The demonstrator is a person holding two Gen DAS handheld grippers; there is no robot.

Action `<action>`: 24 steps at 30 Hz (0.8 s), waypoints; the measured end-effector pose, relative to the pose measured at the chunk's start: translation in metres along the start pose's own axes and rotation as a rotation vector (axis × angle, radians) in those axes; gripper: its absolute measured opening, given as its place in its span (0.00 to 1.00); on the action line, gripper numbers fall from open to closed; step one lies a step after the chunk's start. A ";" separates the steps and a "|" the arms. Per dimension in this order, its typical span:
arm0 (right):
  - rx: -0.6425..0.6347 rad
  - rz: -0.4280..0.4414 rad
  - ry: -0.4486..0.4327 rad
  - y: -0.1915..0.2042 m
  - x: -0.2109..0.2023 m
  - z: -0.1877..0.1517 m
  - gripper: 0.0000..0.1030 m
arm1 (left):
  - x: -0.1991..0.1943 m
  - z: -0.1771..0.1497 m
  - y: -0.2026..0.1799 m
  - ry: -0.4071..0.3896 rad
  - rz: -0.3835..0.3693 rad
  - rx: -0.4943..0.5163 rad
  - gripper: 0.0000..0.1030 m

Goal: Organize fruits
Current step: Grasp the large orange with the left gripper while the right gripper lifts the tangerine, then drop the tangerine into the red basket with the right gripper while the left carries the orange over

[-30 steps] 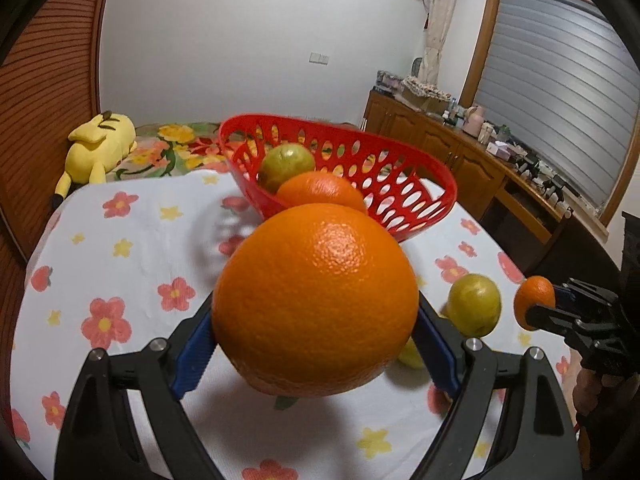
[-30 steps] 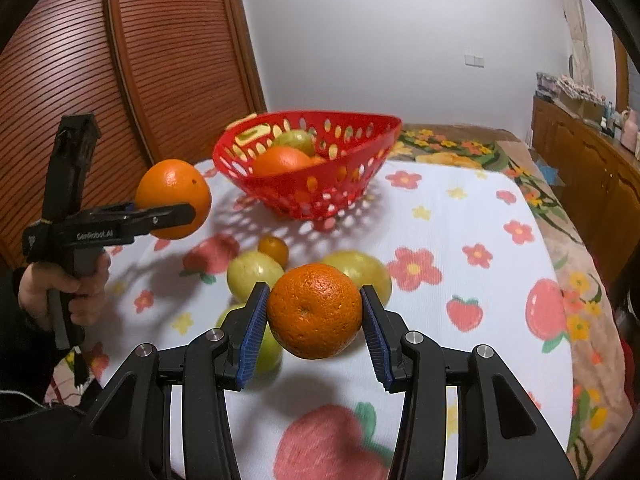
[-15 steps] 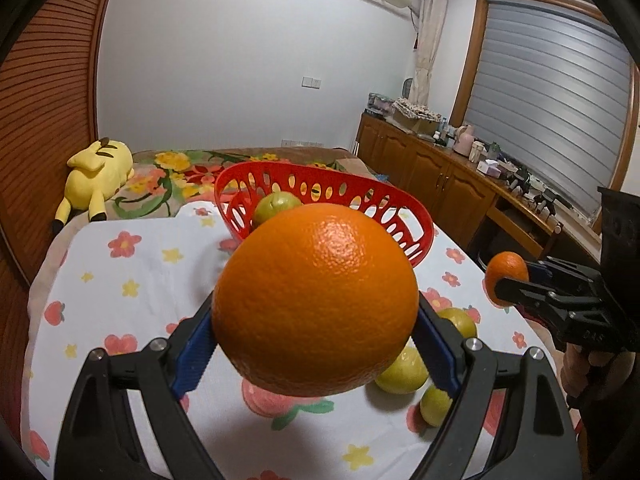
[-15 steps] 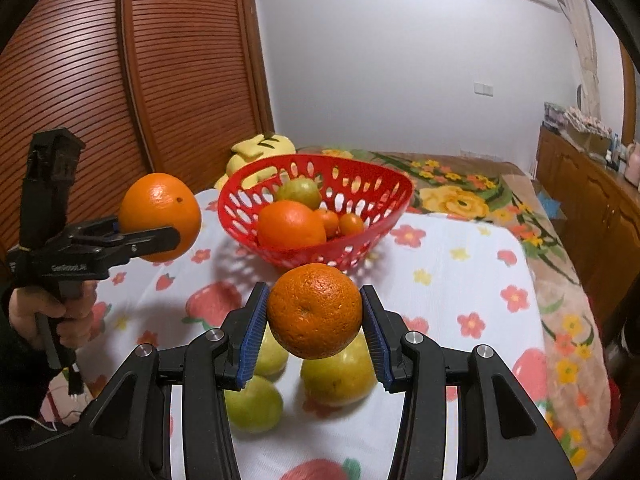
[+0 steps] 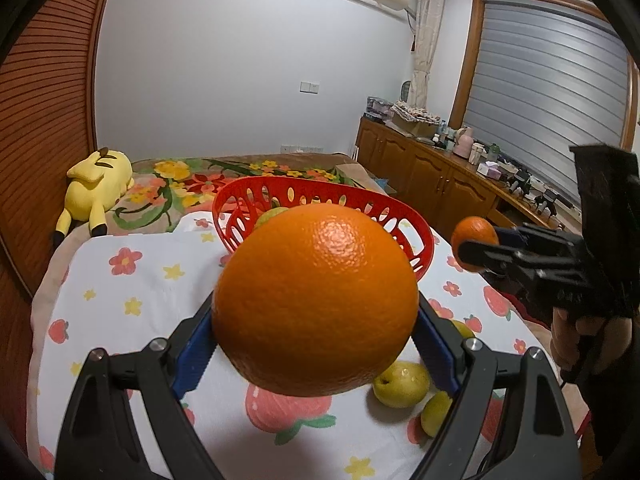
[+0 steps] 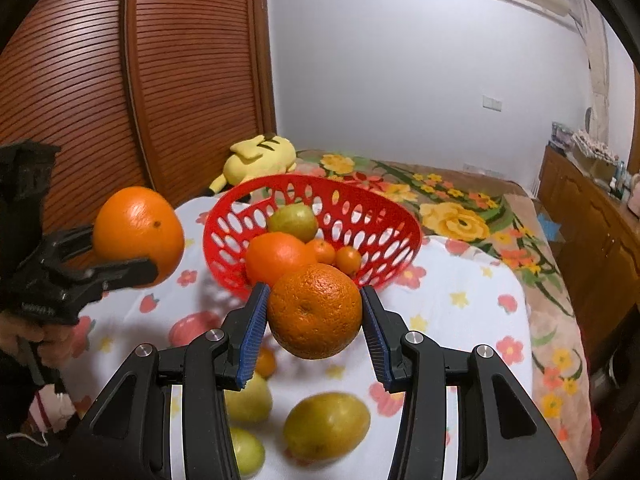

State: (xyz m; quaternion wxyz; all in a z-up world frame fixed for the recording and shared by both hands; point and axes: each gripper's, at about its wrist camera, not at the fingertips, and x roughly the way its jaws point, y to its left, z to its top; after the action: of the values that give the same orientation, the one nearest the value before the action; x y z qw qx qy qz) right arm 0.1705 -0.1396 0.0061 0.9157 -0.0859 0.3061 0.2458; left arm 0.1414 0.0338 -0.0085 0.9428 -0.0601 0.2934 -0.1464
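Large smooth orange [image 5: 316,300]: clamped between the blue-padded jaws of the left gripper [image 5: 316,320], held in the air above the flower-printed tablecloth [image 5: 132,288]. Smaller dimpled orange [image 6: 315,311]: clamped in the right gripper [image 6: 314,320], just before the red perforated plastic basket [image 6: 384,216], which holds one green fruit and several oranges. Yellow-green fruits [image 6: 326,426]: loose on the tablecloth's near edge. Yellow plush toy [image 6: 260,156]: beyond its far edge.

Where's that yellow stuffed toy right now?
The yellow plush toy lies on the floral blanket behind the red basket, by the wooden slatted door; far left in the left-wrist view.
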 end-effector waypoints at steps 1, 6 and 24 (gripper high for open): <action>-0.001 -0.001 0.002 -0.002 0.003 0.004 0.45 | 0.001 0.000 0.000 0.001 0.000 0.000 0.85; 0.000 -0.006 0.030 -0.007 0.022 0.012 0.45 | 0.006 0.001 0.002 0.006 0.009 0.000 0.85; -0.017 -0.019 0.117 -0.009 0.063 0.020 0.45 | 0.018 0.008 0.006 0.017 0.025 0.006 0.85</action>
State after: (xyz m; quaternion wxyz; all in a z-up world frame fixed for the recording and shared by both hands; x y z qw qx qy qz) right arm 0.2288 -0.1160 -0.0158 0.8978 -0.1108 0.3562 0.2341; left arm 0.1620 0.0343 -0.0127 0.9422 -0.0520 0.3018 -0.1359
